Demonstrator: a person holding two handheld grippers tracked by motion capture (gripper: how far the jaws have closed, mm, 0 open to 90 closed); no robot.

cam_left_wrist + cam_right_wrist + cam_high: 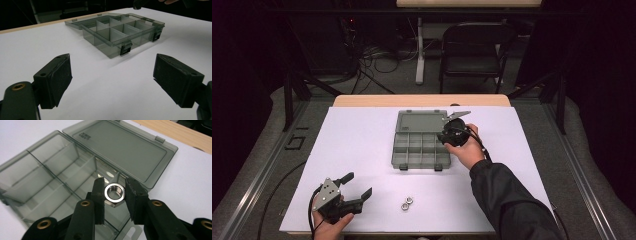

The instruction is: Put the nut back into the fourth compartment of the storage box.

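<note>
My right tongs (114, 192) grip a silver hex nut (114, 194) by two opposite flats, holding it above the far right corner of the smoked-plastic organiser box (47, 182); the right gripper view looks through the nut's threaded bore to the compartments beneath. That same view shows the box's lid (120, 147) folded flat open on the tabletop beyond the tray, with embossed lettering too small to read.

From the high view the nut itself is hidden by my right hand (467, 147), which carries the right tongs (454, 134) over the right edge of the box (419, 140). What that view adds is the rest of the scene: two more nuts (406, 203) lying together on the white tabletop (362, 145) in front of the box, nearer me, and my left tongs (358, 186) held low, well to the left of those nuts, jaws spread wide and empty.

The left gripper view confirms it: my left tongs (112, 75) stand open with bare white tabletop between the pads (61, 77), looking toward the box's (117, 32) front wall, where two dark latches (125, 48) hang. Behind the box a folding chair (474, 47) stands on the floor.
</note>
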